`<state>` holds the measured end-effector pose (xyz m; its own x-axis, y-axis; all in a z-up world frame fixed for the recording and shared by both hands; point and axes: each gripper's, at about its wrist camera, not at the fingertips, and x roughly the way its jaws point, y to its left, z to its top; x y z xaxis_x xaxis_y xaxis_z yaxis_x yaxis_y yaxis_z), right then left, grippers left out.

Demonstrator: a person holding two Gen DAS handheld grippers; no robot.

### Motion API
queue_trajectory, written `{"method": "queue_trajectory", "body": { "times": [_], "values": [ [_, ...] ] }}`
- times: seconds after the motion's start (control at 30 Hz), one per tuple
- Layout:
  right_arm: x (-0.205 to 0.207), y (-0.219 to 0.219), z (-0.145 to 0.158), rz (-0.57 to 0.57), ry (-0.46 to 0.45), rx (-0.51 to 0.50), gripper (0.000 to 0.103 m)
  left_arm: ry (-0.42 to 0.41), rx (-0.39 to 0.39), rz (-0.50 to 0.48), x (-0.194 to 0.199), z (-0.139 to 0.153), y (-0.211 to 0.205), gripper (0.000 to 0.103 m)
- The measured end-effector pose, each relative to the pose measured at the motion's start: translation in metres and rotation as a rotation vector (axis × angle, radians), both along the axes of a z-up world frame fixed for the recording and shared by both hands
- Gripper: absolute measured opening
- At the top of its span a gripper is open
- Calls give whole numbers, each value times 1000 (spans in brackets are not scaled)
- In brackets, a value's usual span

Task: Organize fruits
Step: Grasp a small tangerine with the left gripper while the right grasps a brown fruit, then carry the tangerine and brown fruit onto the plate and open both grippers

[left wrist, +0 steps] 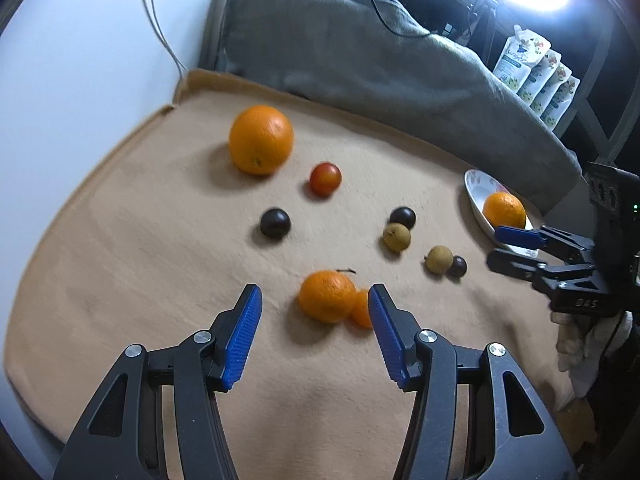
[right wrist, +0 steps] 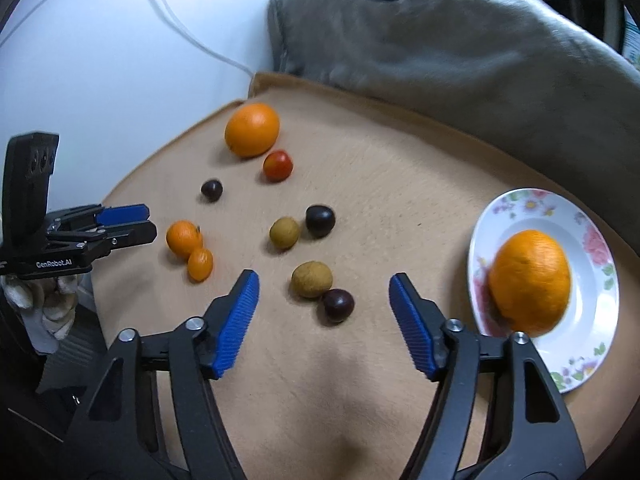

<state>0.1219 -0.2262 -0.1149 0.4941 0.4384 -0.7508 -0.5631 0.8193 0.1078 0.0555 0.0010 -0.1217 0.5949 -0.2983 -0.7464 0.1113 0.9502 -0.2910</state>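
Note:
Fruits lie on a tan cloth. A big orange lies at the back, with a red tomato beside it. A mandarin and a small kumquat touch each other. My left gripper is open, just short of the mandarin. Dark plums and brown longans are scattered mid-cloth. My right gripper is open, with a longan and plum between its fingers. A floral plate holds an orange.
A grey cushion lines the back of the cloth. A white wall with cables is at the left. Pouches stand on a shelf at the right. The plate lies at the cloth's right edge.

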Motion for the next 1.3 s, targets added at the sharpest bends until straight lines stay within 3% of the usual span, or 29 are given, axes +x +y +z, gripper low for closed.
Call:
{"method": "queue_trajectory", "body": {
  "times": [0.2, 0.7, 0.93, 1.03, 1.3],
  "values": [
    [9, 15, -15, 33, 28, -56, 57, 27, -21, -16, 3, -11, -5, 54],
    [33, 38, -43, 74, 54, -118, 47, 55, -17, -33, 17, -25, -12, 54],
    [37, 41, -45, 74, 49, -128, 37, 43, -5, -32, 21, -26, -15, 36],
    [36, 43, -44, 72, 51, -138, 32, 38, 2, -30, 21, -26, -16, 36],
    [33, 37, -35, 50, 36, -86, 32, 1, 8, -3, 18, -18, -14, 35]
  ]
}}
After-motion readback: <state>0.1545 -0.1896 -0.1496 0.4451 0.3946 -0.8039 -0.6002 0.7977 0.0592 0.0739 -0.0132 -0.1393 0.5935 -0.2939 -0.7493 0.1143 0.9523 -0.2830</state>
